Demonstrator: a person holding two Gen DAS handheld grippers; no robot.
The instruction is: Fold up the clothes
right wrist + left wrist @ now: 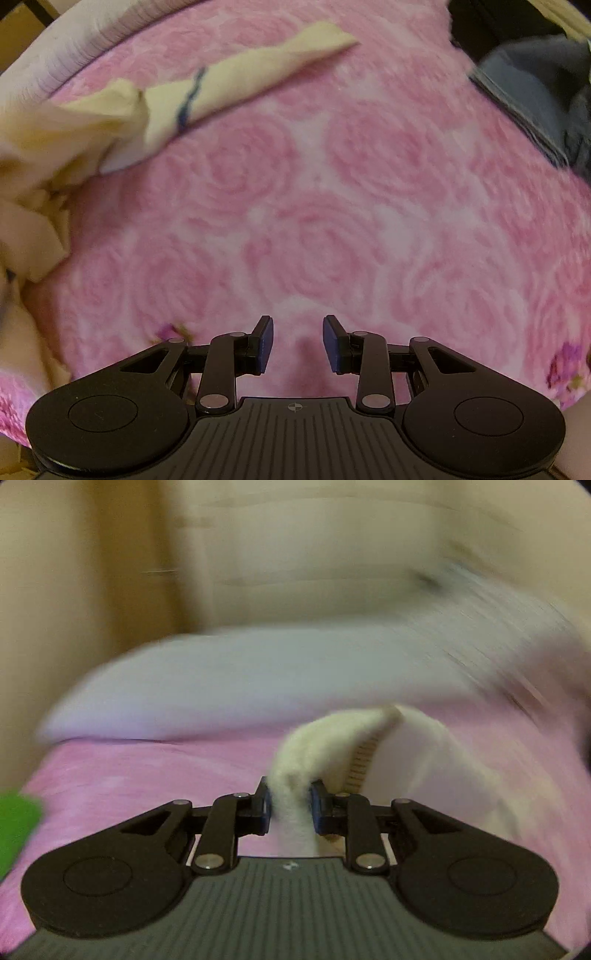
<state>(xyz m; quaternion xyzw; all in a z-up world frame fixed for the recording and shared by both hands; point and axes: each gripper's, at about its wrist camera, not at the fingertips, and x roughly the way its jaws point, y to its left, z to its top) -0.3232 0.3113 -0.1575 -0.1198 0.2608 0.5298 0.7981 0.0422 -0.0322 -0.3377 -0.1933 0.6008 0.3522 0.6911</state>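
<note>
Pinching the fuzzy cream garment (291,775) in our left gripper (290,805), we hover our right gripper (298,345), jaws apart and empty, above the pink rose-patterned blanket (332,184), garment left of it.

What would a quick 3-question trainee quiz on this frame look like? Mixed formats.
1. True or false: the left gripper is clamped on the cream garment.
2. The right gripper is: A) gripping cloth B) open, empty above the pink blanket C) out of view.
3. Fill in: in the right wrist view, the garment's long strip carries a dark ____ line across it.

Key: 1 true; 2 B; 3 blue.
</note>
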